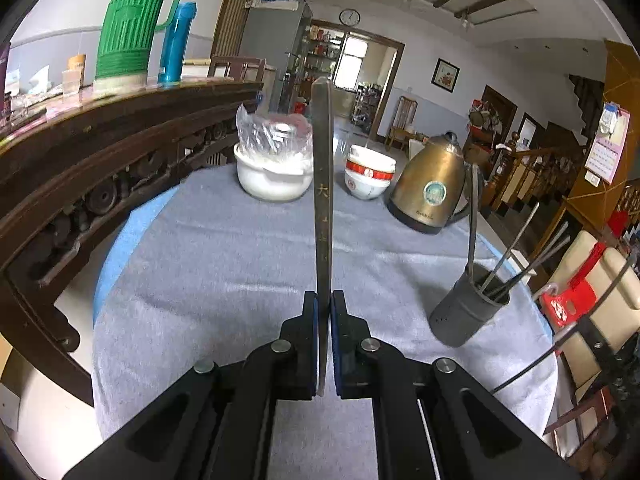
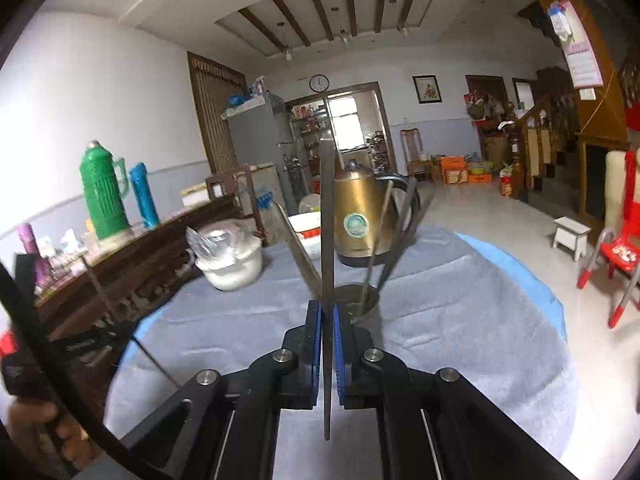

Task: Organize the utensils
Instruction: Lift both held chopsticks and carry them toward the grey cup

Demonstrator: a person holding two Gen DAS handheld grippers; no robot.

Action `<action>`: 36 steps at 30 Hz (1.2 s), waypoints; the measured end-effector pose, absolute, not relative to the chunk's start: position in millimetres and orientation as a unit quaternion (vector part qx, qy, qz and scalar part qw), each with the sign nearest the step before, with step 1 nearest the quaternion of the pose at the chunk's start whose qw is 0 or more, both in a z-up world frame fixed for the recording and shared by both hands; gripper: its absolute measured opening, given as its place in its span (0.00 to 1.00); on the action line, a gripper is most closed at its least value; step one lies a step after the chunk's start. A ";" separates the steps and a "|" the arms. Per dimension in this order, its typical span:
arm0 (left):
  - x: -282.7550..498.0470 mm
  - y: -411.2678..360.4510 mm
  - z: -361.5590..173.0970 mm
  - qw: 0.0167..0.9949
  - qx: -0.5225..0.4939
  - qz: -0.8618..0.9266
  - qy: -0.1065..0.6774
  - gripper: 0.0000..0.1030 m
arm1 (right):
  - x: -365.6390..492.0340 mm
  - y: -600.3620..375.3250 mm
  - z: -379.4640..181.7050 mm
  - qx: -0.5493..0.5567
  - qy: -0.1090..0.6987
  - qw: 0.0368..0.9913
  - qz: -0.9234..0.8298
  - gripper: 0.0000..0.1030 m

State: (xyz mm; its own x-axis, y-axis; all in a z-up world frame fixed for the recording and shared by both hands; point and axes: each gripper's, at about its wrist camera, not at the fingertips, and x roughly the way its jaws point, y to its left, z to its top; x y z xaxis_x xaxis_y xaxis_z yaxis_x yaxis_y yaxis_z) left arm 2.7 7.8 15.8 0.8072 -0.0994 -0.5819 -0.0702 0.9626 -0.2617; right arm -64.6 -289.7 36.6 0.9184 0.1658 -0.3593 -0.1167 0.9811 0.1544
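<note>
The left tongs (image 1: pixel 324 308) were clamped tight on a flat metal utensil handle (image 1: pixel 322 184) that stood straight up between the blue pads (image 1: pixel 335 344) — a grip suited to carrying it. The right tongs (image 2: pixel 327 312) pinched a second flat handle (image 2: pixel 327 216) the same way, just in front of the holder (image 2: pixel 356 300). That grey holder on the grey cloth (image 1: pixel 224 264) already held several utensils — probably where both were headed.

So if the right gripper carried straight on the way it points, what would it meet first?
Most likely the metal utensil holder, directly ahead of the right gripper, which is shut on a flat metal utensil. The brass kettle stands behind it. Depth is hard to judge.
</note>
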 end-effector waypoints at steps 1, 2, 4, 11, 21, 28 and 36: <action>1.1 8.6 12.9 0.940 -0.136 -0.007 0.313 0.06 | -63.0 -291.0 31.0 0.065 0.195 0.976 0.070 0.06; -1.9 9.9 11.4 0.940 -0.137 -0.005 0.312 0.06 | -62.1 -292.7 22.6 0.067 0.207 0.974 0.066 0.06; -6.7 11.8 10.7 0.941 -0.136 -0.005 0.311 0.06 | -69.1 -296.6 16.8 0.065 0.203 0.975 0.056 0.07; -17.4 12.6 10.7 0.941 -0.139 -0.006 0.309 0.06 | -85.9 -309.2 16.7 0.076 0.213 0.973 0.054 0.07; -17.8 21.4 12.5 0.935 -0.168 -0.014 0.311 0.06 | -89.4 -313.9 18.1 0.097 0.210 0.971 0.061 0.07; -16.0 22.5 22.3 0.938 -0.170 -0.011 0.303 0.06 | -87.9 -313.3 35.6 0.100 0.189 0.974 0.069 0.07; -5.6 4.8 42.1 0.944 -0.150 -0.009 0.293 0.06 | -85.2 -315.3 54.8 0.106 0.168 0.977 0.073 0.07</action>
